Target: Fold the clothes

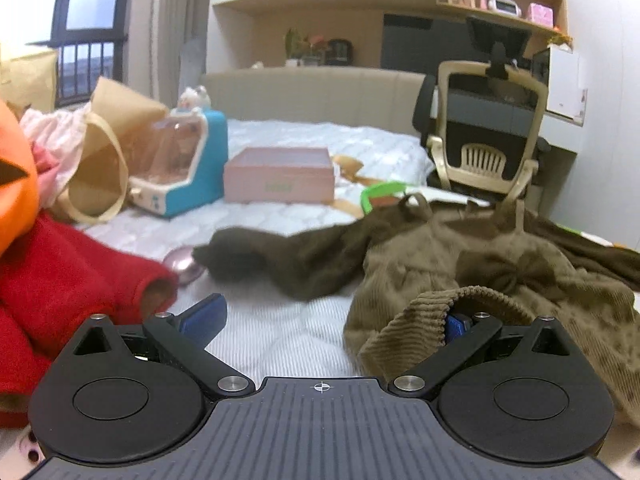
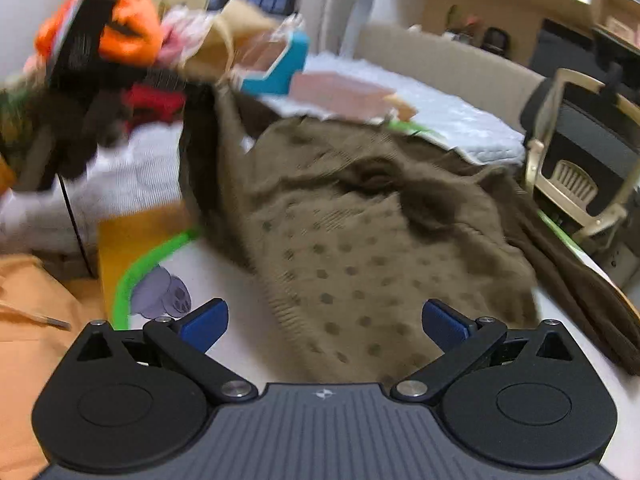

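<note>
Corduroy dress (image 1: 472, 276), tan-brown with a darker bow (image 1: 506, 268) on its front, lies spread on the white quilted bed (image 1: 276, 320), at about two o'clock in my left wrist view. My left gripper (image 1: 328, 320) has its blue fingers wide apart; the right-hand finger is tucked under a curled-up fold of the dress hem (image 1: 432, 320), so the ribbed cloth drapes over it, while the left-hand finger (image 1: 204, 316) stands bare over the quilt. A dark brown sleeve (image 1: 264, 260) stretches out from the dress toward eleven o'clock. At nine o'clock a red garment (image 1: 60, 288) lies bunched, with something orange above it. Farther back, at twelve o'clock, sit a pink box (image 1: 280, 180) and a blue-and-clear toy case (image 1: 180, 168).

In my right wrist view, which is blurred, my right gripper (image 2: 324, 324) is also spread open, holding nothing, with the dotted dress fabric (image 2: 360, 248) lying just ahead at twelve o'clock. An office chair (image 2: 580, 176) stands at two o'clock.
</note>
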### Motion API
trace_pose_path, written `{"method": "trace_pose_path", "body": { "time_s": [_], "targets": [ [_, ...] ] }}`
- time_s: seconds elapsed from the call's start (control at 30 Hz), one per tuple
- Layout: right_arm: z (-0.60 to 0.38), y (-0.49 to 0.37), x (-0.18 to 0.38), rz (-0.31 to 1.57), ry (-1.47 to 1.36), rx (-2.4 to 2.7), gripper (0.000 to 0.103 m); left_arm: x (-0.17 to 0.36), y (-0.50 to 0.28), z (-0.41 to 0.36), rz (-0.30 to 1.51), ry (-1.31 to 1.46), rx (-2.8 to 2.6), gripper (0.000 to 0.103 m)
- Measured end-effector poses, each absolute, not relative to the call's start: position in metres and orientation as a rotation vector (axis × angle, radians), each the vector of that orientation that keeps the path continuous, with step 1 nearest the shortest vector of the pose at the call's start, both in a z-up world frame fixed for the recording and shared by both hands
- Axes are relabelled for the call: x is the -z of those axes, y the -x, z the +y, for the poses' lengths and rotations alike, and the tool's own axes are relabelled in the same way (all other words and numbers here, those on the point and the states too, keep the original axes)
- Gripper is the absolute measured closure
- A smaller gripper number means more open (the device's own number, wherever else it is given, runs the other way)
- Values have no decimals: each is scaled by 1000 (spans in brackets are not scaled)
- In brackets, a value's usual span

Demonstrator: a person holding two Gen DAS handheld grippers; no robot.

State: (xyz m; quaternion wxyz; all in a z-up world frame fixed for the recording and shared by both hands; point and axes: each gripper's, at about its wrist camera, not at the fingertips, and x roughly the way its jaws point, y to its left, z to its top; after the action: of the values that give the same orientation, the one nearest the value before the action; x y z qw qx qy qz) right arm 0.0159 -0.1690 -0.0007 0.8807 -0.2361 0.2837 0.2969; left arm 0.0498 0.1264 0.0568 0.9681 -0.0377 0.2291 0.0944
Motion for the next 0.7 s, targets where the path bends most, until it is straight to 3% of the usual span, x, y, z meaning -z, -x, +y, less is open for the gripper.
{"method": "trace_pose_path", "body": {
  "time_s": [0.27, 0.53, 0.7],
  "targets": [
    [-218, -15, 20, 304, 781, -94, 0, -48, -38, 134, 460, 47, -222, 0],
    [-276, -21, 52, 406, 724, 43, 0, -6, -26, 127, 592, 20, -118, 0],
    [-272, -35, 30, 268, 806, 99, 0, -11, -26, 116, 578, -91, -119, 0]
  ]
}}
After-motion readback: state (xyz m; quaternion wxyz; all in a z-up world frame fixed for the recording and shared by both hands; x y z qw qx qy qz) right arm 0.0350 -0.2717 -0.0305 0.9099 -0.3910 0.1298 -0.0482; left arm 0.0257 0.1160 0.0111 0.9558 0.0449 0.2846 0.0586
